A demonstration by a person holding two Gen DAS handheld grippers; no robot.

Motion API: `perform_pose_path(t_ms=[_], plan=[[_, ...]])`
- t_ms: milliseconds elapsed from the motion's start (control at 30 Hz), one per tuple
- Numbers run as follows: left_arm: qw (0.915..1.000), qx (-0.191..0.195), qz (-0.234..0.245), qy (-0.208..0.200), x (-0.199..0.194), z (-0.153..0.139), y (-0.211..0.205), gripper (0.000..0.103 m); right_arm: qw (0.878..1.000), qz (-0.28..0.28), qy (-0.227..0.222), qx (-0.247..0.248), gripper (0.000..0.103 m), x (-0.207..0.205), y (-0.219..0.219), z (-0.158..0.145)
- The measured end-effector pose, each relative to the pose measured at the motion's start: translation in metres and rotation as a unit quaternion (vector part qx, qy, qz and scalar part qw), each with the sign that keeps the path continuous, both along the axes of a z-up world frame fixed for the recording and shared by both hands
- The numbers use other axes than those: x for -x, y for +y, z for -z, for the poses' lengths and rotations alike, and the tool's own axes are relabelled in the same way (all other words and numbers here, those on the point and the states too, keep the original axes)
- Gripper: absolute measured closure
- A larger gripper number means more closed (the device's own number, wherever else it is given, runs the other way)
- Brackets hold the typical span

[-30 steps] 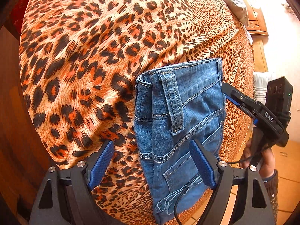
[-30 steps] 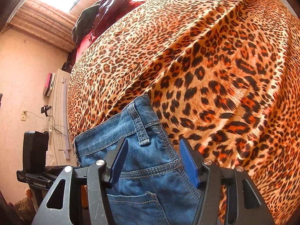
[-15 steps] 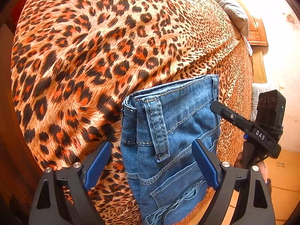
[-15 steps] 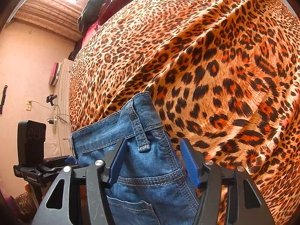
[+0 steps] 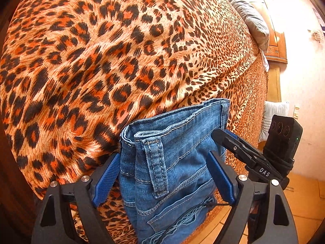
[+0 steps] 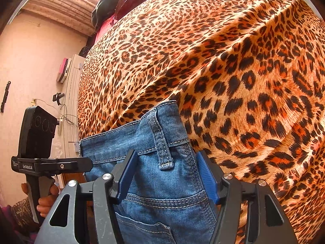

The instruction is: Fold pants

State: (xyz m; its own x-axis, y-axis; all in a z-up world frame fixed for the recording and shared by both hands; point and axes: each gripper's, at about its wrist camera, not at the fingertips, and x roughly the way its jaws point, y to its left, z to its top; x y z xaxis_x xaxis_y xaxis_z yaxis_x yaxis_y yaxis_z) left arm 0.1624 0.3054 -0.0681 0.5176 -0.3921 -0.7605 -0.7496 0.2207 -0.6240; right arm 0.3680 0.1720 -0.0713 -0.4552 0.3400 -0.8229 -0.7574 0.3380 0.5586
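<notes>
Folded blue jeans (image 5: 182, 142) lie at the edge of a bed, waistband towards the bed's middle and lower part drooping over the side. My left gripper (image 5: 164, 177) straddles the waistband corner with the belt loop (image 5: 155, 162). Its jaws are closing, the denim lies between the blue pads, and the cloth is not pinched. My right gripper (image 6: 165, 174) straddles the other corner of the jeans (image 6: 142, 142), open, with the left finger over the denim and the right pad at its edge. One right-gripper finger (image 5: 229, 144) shows above the jeans.
A leopard-print bedspread (image 5: 101, 61) covers the bed. A grey pillow (image 5: 249, 18) and wooden furniture (image 5: 276, 46) are at the far right, with tiled floor (image 5: 304, 193) below. Dark clothes (image 6: 113, 4) are heaped at the bed's far end. A hand (image 6: 46, 199) holds the left gripper's handle.
Both grippers have sunk closer to the waistband. The left jaws widened, then narrowed around the belt-loop corner. The right gripper's finger now reaches over the jeans' edge.
</notes>
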Motion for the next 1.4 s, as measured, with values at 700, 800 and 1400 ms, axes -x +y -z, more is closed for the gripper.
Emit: perform_pose_path(t_ms=[700, 800, 1400], plan=[[0.9885, -0.12, 0.086, -0.031, 0.0, -0.107, -0.079, 0.085, 0.988, 0.028, -0.099, -0.111, 0.088, 0.042, -0.072, -0.106], [0.9824, -0.137, 0.119, -0.043, 0.007, -0.127, -0.105, 0.085, 0.985, 0.048, -0.097, -0.137, 0.088, 0.047, -0.107, -0.127], [0.8669, -0.123, 0.482, 0.038, 0.014, -0.076, -0.31, 0.071, 0.978, 0.196, -0.071, -0.033, 0.077, 0.102, -0.363, -0.044]])
